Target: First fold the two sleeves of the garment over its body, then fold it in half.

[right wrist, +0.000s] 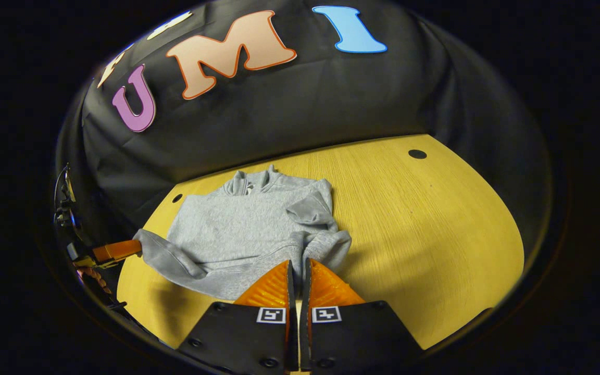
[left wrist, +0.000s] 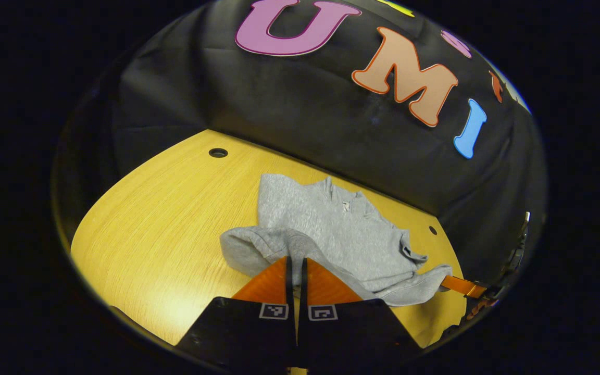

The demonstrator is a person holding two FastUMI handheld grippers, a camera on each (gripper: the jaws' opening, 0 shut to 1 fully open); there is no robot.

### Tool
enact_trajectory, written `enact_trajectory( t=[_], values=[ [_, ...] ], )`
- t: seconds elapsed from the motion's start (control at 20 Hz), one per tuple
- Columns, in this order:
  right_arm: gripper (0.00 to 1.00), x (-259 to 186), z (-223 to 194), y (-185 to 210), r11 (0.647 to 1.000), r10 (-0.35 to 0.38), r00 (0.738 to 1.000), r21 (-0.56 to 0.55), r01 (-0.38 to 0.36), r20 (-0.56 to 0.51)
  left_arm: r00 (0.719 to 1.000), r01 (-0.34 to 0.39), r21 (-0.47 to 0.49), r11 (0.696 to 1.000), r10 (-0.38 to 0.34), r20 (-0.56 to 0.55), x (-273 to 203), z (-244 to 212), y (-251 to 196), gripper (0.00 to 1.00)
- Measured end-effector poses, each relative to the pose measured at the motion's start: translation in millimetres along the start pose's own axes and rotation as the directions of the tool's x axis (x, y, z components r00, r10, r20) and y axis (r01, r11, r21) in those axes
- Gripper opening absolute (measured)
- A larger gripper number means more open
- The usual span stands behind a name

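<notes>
Left gripper [left wrist: 296, 265]: in the left gripper view its two fingers are drawn almost together, a thin slit between them, and the tips pinch the near edge of the garment; a fold of grey cloth sits right at the tips.
Right gripper [right wrist: 297, 268]: in the right gripper view it is likewise nearly closed, its tips nipping the garment's near hem beside a bunched sleeve.
Garment [right wrist: 242, 229]: a grey sweatshirt lying on the table straight ahead of both sets of tips, collar at the far end towards the wall, hem nearest the fingers.
Sleeves: the sleeve [right wrist: 323, 229] just beyond the right gripper's tips is folded in over the body and rumpled; the other one [left wrist: 248, 247] lies bunched left of the left gripper's tips.
Other gripper, farther off: from the left gripper view the right one shows low at the right, a finger [left wrist: 459, 285] touching the hem corner; from the right gripper view the left one's finger [right wrist: 117, 250] meets the cloth at the left.
Table [right wrist: 425, 219]: yellow wood, bare to the side of the garment, with small round holes near its far edge.
</notes>
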State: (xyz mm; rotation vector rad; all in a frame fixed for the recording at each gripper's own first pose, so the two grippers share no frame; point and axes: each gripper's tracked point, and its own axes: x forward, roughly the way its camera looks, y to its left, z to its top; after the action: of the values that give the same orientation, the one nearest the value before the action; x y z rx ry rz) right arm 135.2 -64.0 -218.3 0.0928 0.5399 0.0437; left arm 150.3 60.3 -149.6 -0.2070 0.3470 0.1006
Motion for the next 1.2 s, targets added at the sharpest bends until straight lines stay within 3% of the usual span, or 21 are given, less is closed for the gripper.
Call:
enact_trajectory(
  t=[0.2, 0.4, 0.6, 0.85, 0.95, 1.0, 1.05, 1.15, 1.2],
  values=[
    [0.04, 36, 25, 3, 0.997, 0.015, 1.000, 0.072, -0.013, -0.026, 1.000, -0.025, 0.002, 1.000, 0.025, -0.008, 35, 18, -2, 0.00],
    [0.04, 73, 27, 4, 0.999, 0.000, 0.998, 0.048, 0.003, -0.070, 0.998, -0.064, 0.028, 0.998, 0.064, 0.003, 71, 35, 1, 0.00],
    [0.04, 104, 20, 4, 0.998, 0.003, 0.994, 0.057, 0.003, -0.109, 0.994, -0.088, 0.098, 0.991, 0.094, -0.061, 103, 17, 7, 0.00],
    [0.10, 111, 19, 6, 0.996, 0.041, 0.992, 0.086, -0.031, -0.117, 0.993, -0.081, 0.109, 0.991, 0.090, -0.077, 124, 7, 2, 0.00],
    [0.27, 111, 23, 13, 0.991, 0.078, 0.991, 0.121, -0.064, -0.111, 0.994, -0.072, 0.113, 0.991, 0.081, -0.078, 124, 8, -1, 0.04],
    [0.29, 110, 29, 17, 0.987, 0.097, 0.991, 0.139, -0.083, -0.096, 0.995, -0.072, 0.114, 0.991, 0.079, -0.067, 120, 13, -1, 0.06],
    [0.49, 106, 37, 18, 0.984, 0.106, 0.992, 0.150, -0.094, -0.072, 0.997, -0.045, 0.104, 0.994, 0.051, -0.053, 119, 17, -7, 0.11],
    [0.88, 103, 54, 15, 0.987, 0.092, 0.996, 0.133, -0.090, -0.006, 0.999, -0.033, 0.085, 0.996, 0.033, -0.001, 107, 33, -14, 0.54],
    [0.94, 98, 62, 16, 0.988, 0.088, 0.996, 0.122, -0.090, 0.016, 0.999, -0.049, 0.100, 0.994, 0.047, 0.023, 104, 37, -11, 0.75]
  ],
)
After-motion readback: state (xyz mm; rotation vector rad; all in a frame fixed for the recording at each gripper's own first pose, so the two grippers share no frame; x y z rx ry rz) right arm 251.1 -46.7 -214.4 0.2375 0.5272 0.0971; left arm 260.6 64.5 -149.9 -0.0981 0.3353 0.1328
